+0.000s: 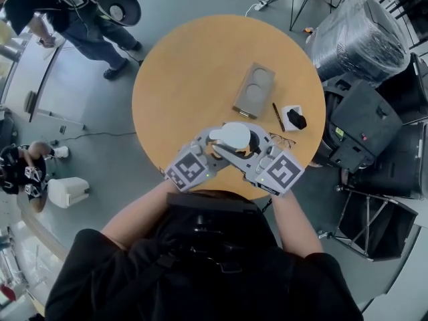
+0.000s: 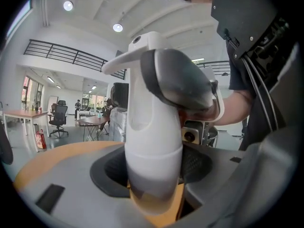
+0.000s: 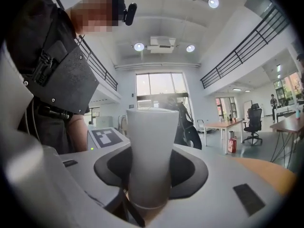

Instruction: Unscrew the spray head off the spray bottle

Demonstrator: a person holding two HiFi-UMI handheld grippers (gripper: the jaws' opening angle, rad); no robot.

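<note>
The spray bottle is held clear of the tabletop, above its near edge, presumably so that it can be turned freely. The left gripper is clamped wide on its neck under the spray head. The right gripper is closed less widely on a white round part, apparently so that one end is steadied and the other twisted.

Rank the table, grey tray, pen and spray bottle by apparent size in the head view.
Largest: the table. Then the grey tray. The spray bottle shows slightly smaller, but it is held nearer the camera, so that place is unsure. Smallest: the pen.
</note>
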